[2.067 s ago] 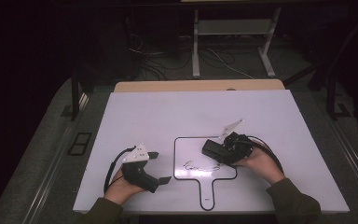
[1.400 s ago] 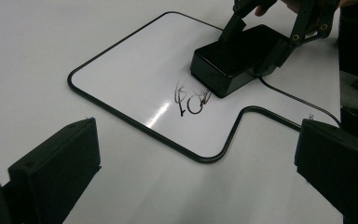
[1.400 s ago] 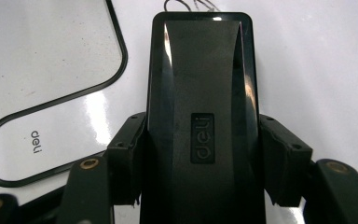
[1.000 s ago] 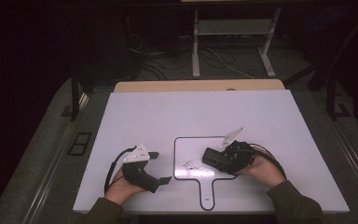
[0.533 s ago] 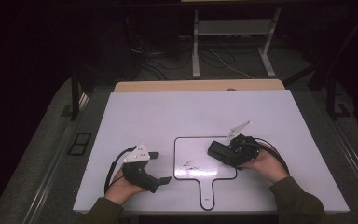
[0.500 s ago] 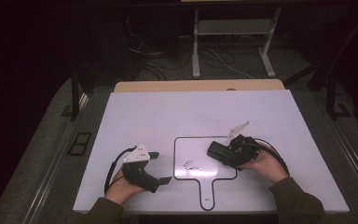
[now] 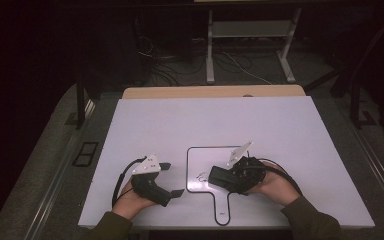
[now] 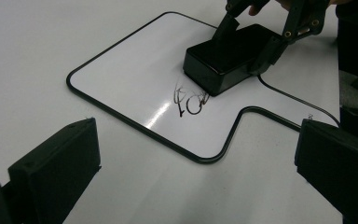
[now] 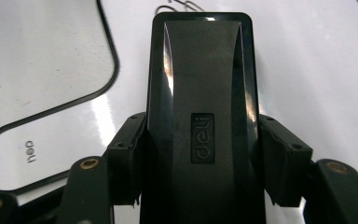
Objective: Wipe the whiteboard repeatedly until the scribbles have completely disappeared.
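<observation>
A small whiteboard [image 7: 205,160] with a black rim and a handle lies on the white table top [image 7: 280,130]. It bears a black scribble [image 7: 200,176], also plain in the left gripper view [image 8: 189,98]. My right gripper [image 7: 230,177] is shut on a black eraser [image 7: 222,176] that rests flat on the board just right of the scribble. In the right gripper view the eraser [image 9: 200,93] sits clamped between both fingers [image 9: 128,149]. My left gripper [image 7: 172,179] rests left of the board, open with nothing in it; its jaws frame the board [image 8: 135,70] and eraser [image 8: 223,58].
A wooden strip [image 7: 210,91] runs along the table's far edge. Beyond it stand metal frame legs [image 7: 210,50] and loose cables on the dark floor. A floor outlet plate [image 7: 85,153] lies left of the table. Cables trail from both grippers.
The right gripper has slid the eraser left and toward the person across the board, closer to the scribble. The left gripper has stayed put.
</observation>
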`<state>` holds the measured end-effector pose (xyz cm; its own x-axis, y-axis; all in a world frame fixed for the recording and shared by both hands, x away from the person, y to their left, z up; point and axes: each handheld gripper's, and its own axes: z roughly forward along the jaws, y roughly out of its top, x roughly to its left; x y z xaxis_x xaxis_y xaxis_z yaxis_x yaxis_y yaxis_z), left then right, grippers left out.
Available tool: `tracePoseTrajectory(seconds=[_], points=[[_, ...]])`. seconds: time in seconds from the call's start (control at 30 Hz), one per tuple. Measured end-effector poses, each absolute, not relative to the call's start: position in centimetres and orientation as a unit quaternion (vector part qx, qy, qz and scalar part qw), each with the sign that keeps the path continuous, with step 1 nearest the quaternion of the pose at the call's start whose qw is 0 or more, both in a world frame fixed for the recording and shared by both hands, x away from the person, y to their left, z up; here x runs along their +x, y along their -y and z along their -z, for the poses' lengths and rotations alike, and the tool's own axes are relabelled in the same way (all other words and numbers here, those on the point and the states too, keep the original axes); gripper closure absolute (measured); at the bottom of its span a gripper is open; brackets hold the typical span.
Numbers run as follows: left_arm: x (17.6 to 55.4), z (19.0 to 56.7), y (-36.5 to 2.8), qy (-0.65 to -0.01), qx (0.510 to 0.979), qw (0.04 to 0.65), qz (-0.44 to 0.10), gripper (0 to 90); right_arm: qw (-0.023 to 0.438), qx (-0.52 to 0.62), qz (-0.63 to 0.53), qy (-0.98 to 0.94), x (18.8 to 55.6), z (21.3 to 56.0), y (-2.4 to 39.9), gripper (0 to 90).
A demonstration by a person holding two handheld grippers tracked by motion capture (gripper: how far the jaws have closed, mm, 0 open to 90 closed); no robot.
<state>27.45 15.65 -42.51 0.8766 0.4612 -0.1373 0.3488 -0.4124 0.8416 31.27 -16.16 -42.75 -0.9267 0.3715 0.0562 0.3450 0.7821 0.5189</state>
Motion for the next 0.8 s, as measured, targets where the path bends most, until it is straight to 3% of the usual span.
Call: tracePoseTrajectory(seconds=[0.47, 0.8], points=[[27.5, 42.5, -15.7, -0.242, 0.838, 0.485, -0.057, 0.0, 0.052, 0.277, -0.271, -0.92, 35.0, 42.9, 20.4, 38.6], [27.5, 42.5, -15.7, -0.242, 0.838, 0.485, -0.057, 0.0, 0.05, 0.237, -0.264, -0.934, 33.5, 42.8, 18.5, 38.6]])
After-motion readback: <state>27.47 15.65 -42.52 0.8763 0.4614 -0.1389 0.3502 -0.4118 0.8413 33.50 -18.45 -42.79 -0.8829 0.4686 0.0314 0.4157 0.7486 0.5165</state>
